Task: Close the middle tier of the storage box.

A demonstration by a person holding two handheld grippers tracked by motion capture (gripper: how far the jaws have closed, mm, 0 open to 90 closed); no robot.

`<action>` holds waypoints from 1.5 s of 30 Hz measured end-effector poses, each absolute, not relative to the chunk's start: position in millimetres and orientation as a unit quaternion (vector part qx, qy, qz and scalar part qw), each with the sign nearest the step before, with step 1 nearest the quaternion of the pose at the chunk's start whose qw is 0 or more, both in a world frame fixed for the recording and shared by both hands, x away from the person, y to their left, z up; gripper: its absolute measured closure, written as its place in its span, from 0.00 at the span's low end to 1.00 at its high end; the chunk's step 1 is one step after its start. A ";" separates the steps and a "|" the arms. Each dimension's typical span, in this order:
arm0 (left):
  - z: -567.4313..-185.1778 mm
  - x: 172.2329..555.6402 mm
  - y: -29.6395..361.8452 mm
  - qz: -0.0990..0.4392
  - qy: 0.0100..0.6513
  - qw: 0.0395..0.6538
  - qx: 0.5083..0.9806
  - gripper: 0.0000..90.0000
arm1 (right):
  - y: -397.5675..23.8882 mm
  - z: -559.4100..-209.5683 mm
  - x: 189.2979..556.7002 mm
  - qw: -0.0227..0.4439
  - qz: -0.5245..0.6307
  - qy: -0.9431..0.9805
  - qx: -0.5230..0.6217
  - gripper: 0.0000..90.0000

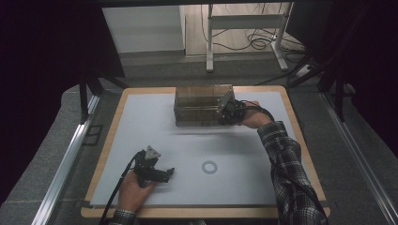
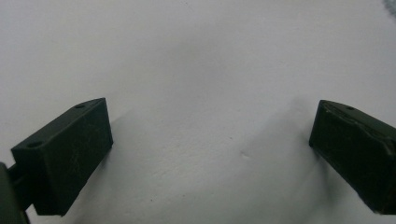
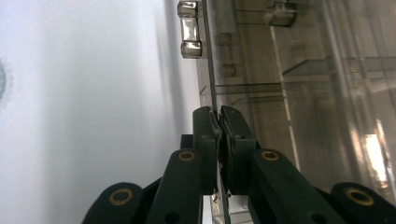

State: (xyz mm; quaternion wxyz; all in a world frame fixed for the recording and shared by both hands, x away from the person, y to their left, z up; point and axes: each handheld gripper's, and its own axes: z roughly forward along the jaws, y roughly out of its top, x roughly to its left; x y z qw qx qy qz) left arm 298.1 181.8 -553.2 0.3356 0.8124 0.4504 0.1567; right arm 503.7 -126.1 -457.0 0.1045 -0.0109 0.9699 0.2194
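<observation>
Two grippers are at work over a white mat [image 1: 187, 140] that covers a wooden tabletop [image 1: 300, 140]. A clear plastic box [image 1: 202, 105] stands near the far edge of the tabletop, about midway along it. The right gripper [image 1: 229, 111] is at the box's right end, held by the right hand [image 1: 253, 117] in a plaid sleeve [image 1: 286, 159]. In the right gripper view, the right gripper [image 3: 218, 126] is clenched on a thin clear panel [image 3: 208, 70] of the box, seen edge-on; the panel runs straight between the two pads, which press on it from both sides. A small metal hinge [image 3: 190, 29] sits on that panel farther along.

The left gripper [image 1: 162, 174] lies near the front edge of the tabletop, toward the left corner, in the left hand [image 1: 133, 190]. In the left gripper view its jaws stand wide apart, released, with bare mat [image 2: 201, 93] between them. A faint grey ring [image 1: 209, 167] is marked on the mat to the right of the left gripper.
</observation>
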 end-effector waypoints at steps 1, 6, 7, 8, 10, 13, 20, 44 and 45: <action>-553.3 298.2 181.7 0.157 0.450 0.336 0.812 0.00 | -125.8 -457.2 503.5 0.104 0.220 0.970 -0.016 0.94; -553.2 298.1 181.8 0.157 0.450 0.336 0.812 0.00 | -125.8 -456.9 499.9 0.103 0.217 0.971 -0.021 0.94; -553.2 298.1 181.8 0.157 0.450 0.335 0.812 0.00 | -125.8 -456.7 499.5 0.102 0.217 0.971 -0.021 0.95; -553.2 298.1 181.8 0.157 0.450 0.336 0.812 0.00 | -125.7 -456.7 499.5 0.103 0.219 0.970 -0.027 0.95; -553.2 298.1 181.8 0.157 0.450 0.335 0.813 0.00 | -126.0 -456.2 498.1 0.101 0.218 0.970 -0.025 0.95; -553.1 298.1 181.7 0.157 0.450 0.335 0.812 0.00 | -126.1 -455.6 496.9 0.100 0.218 0.970 -0.031 0.95; -553.1 298.1 181.7 0.157 0.450 0.335 0.812 0.00 | -127.0 -455.2 492.8 0.095 0.219 0.970 -0.042 0.95; -553.1 298.1 181.6 0.156 0.451 0.336 0.812 0.00 | -128.2 -456.0 475.8 0.095 0.208 0.971 -0.074 0.95; -553.1 298.1 181.6 0.156 0.451 0.336 0.812 0.00 | -128.3 -456.4 474.9 0.093 0.209 0.971 -0.072 0.95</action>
